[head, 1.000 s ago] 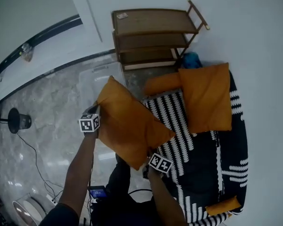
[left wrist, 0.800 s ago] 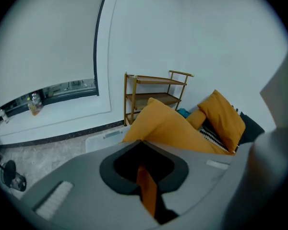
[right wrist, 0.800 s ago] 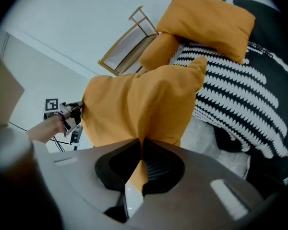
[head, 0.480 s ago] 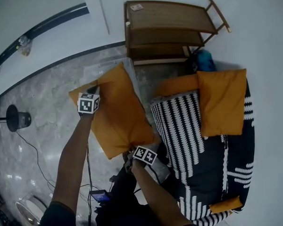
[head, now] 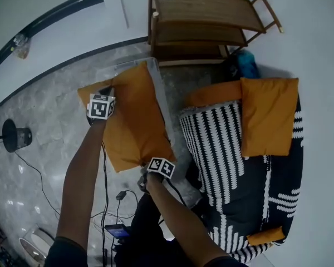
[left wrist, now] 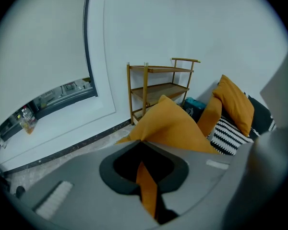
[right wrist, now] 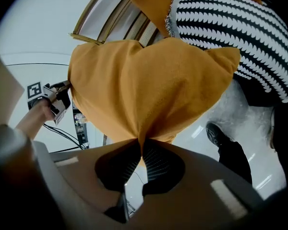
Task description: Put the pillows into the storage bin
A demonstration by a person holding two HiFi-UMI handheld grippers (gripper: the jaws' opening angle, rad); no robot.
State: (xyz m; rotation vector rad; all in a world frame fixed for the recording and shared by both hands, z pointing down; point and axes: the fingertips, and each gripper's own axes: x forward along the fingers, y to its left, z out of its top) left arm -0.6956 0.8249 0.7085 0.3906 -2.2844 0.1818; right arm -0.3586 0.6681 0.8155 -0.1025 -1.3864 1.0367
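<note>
Orange pillow (head: pixel 134 118), pinched by left gripper (left wrist: pixel 143 147) and right gripper (right wrist: pixel 140 145), overlaps bin (head: pixel 160 93) rim.

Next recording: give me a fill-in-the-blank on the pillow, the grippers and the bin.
1. The held pillow is ___ in colour.
2. ___ grippers are shut on it: the left gripper and the right gripper.
3. The clear storage bin beneath it stands on the ___.
4. The shelf by the wall is made of ___.
Missing words: orange; two; floor; wood.
</note>
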